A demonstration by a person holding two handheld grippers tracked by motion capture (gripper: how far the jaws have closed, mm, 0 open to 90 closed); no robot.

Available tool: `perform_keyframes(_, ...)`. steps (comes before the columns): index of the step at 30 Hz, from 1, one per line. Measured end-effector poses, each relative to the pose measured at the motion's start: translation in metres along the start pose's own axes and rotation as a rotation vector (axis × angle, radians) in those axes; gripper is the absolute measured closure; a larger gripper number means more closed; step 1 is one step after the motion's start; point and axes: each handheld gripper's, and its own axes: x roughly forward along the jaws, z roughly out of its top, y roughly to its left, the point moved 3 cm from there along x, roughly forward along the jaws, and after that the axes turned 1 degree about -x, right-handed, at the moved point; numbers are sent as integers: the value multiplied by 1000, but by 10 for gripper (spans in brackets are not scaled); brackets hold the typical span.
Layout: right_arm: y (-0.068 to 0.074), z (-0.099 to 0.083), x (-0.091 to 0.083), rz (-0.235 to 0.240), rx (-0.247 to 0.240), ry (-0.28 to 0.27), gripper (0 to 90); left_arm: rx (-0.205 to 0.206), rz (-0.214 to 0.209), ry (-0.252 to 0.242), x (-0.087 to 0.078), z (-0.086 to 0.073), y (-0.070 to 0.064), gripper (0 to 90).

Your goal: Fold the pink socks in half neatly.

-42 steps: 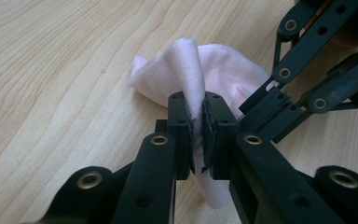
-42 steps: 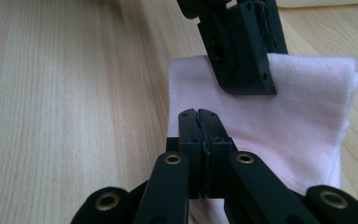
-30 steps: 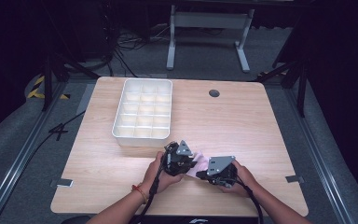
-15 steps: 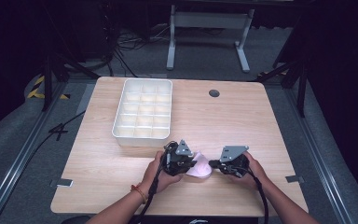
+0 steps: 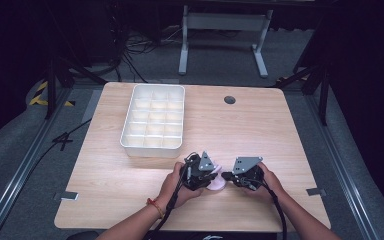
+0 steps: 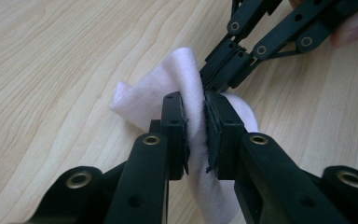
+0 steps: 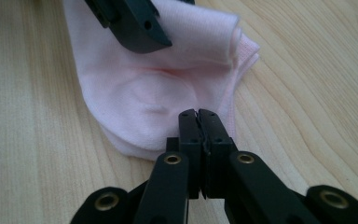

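In the high view, the left gripper (image 5: 211,175) and right gripper (image 5: 228,176) are meeting over a pale pink fabric sock (image 5: 216,183) lying low and centre on the light wooden surface (image 5: 260,130). The white plastic compartment tray (image 5: 153,120) is sitting well apart, upper left.

In the left gripper view, its fingers (image 6: 173,126) are pinching a raised fold of the sock (image 6: 168,88).

In the right gripper view, its fingers (image 7: 189,128) are pressing together at the sock's (image 7: 158,88) near edge; whether fabric is caught between them, I cannot tell.

Folding seems underway: the sock is bunched and doubled, not yet neat, and putting it into the tray is probably still ahead.
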Motion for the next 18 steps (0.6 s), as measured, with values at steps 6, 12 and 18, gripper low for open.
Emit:
perform_keyframes(6,0,-1,1,3,14,-2,892,27,-15,21,4,-2,-6,785)
perform_keyframes(12,-2,-2,0,20,40,-11,891,45,-14,40,11,-6,-8,769)
perform_keyframes(18,-8,2,-13,-4,63,-50,889,56,4,38,12,-6,-10,748)
